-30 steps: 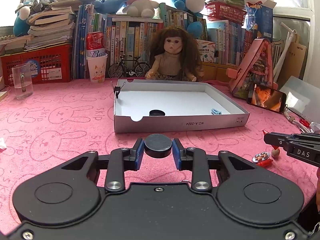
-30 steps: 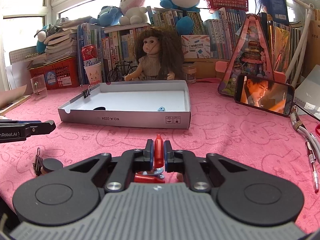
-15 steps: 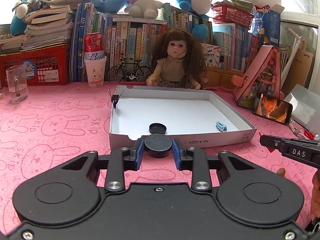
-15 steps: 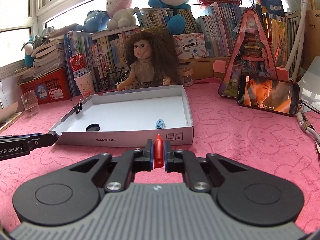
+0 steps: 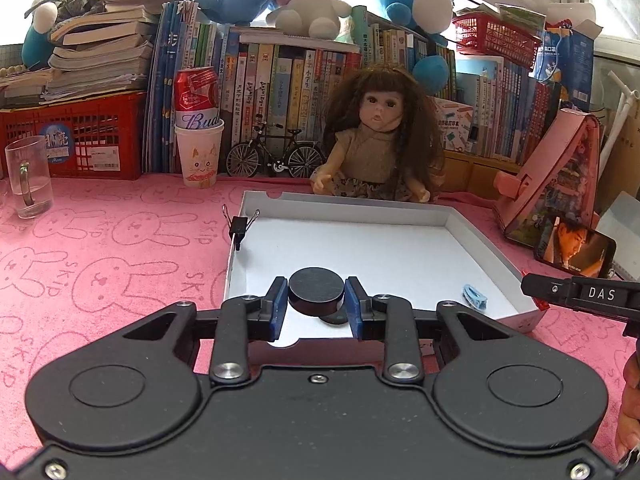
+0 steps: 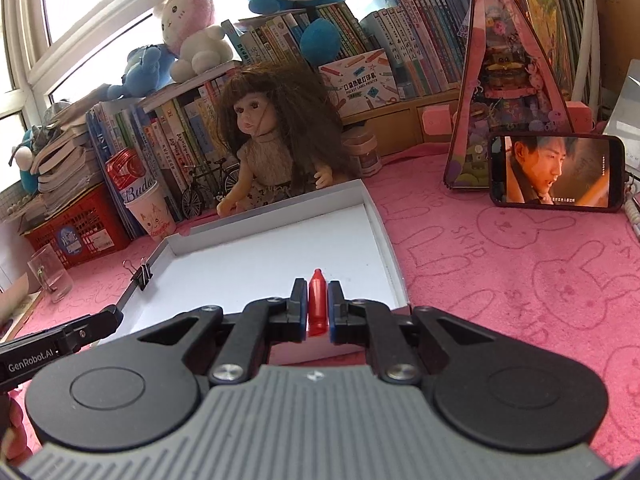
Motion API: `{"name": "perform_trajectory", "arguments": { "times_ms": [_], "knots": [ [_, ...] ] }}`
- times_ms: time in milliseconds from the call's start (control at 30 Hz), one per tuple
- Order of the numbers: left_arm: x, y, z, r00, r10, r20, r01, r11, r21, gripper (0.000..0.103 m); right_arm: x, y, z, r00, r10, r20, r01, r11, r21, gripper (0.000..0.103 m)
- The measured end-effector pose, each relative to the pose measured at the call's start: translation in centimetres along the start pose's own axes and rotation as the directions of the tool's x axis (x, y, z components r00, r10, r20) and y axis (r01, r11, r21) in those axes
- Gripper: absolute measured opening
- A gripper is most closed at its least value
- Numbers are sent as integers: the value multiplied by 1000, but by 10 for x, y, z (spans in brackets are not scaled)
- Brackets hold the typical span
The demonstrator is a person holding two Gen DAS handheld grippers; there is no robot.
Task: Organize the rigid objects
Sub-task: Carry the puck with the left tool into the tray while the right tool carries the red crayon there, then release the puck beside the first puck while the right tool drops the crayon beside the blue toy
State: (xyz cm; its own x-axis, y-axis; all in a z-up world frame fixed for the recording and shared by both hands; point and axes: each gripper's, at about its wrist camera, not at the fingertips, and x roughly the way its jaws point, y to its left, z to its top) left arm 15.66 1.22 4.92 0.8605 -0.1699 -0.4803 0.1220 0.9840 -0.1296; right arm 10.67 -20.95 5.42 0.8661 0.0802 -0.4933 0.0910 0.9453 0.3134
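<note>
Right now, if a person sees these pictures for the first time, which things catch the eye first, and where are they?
First is the long-haired doll sitting behind the white box on the pink rabbit-print cloth. In front, the left gripper holds a black disc over the box's near edge, while the right gripper holds a small red piece. A phone playing a video stands at the right.

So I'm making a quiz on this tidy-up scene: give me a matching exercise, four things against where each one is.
Things:
1. black disc
2. red crayon-shaped piece
3. binder clip
4. blue clip

Places:
A. lying on the white tray floor
B. gripped by the right gripper
C. clipped on the tray's wall
D. gripped by the left gripper

Pairs: 1-D, 2-B, 3-C, 4-A
</note>
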Motion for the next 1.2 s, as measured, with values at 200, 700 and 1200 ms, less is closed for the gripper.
{"name": "perform_trajectory", "arguments": {
  "times_ms": [200, 700, 1200],
  "knots": [
    [22, 5, 8, 999, 17, -32, -18, 1000, -25, 29, 20, 0, 8, 999, -23, -27, 23, 1000, -8, 13],
    [71, 19, 13, 984, 42, -173, -56, 995, -79, 29, 56, -18, 26, 989, -19, -145, 27, 998, 58, 13],
    [83, 11, 9, 983, 52, -175, -62, 997, -51, 29, 76, -17, 21, 982, -43, -185, 52, 998, 43, 14]
  ]
}}
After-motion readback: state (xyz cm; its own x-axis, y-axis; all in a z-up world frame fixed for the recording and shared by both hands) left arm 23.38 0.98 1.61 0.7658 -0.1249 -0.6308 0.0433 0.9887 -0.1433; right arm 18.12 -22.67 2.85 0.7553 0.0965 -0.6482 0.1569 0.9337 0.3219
